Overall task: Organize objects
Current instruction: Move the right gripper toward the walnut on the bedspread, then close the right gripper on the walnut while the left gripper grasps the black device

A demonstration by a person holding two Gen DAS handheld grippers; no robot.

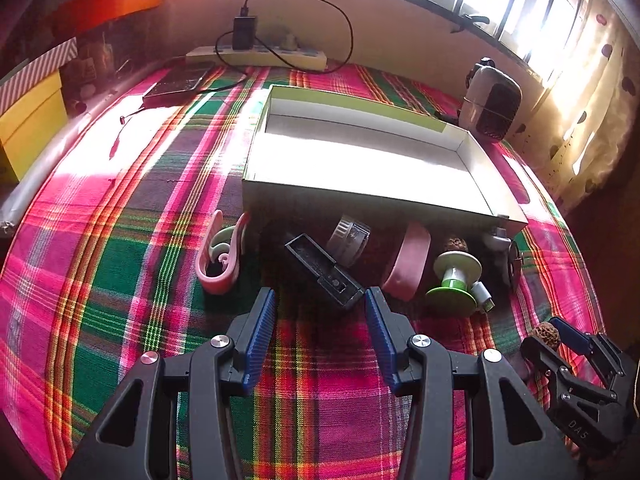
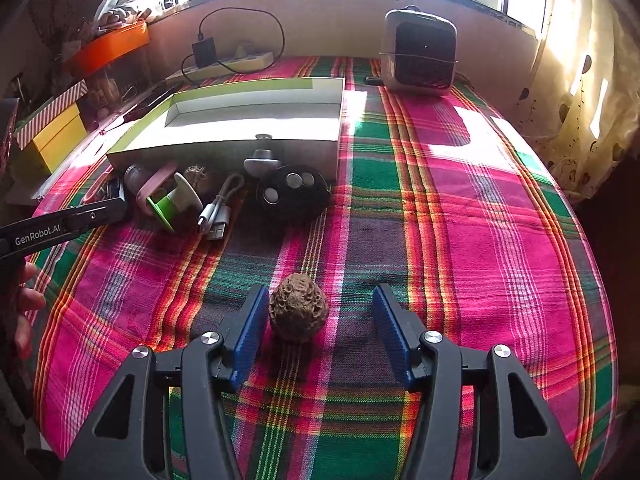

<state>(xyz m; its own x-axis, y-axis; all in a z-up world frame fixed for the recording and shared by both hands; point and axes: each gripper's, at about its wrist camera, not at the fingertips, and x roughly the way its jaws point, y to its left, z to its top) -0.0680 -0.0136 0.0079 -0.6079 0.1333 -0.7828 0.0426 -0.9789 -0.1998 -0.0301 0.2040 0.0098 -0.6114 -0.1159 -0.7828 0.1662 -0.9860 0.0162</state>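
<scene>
Right hand-held gripper point(image 2: 318, 322) stood open astride the wrinkled nut point(image 2: 299, 309) (pads not pressing) on the plaid cloth point(image 2: 460, 240); white box point(image 2: 224, 148) at 11 o'clock; left hand-held gripper point(image 1: 320, 320) open, empty.

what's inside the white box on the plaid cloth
The white box looks empty: bare sunlit floor, nothing in it. Its near wall hides the floor strip just behind it in both views.

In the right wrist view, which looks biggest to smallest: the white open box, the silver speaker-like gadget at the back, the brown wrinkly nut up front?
1. White open box, clearly largest.
2. Silver gadget.
3. Brown wrinkly nut, smallest as it looks, though it lies nearest the camera, so it is really smaller still.
</scene>
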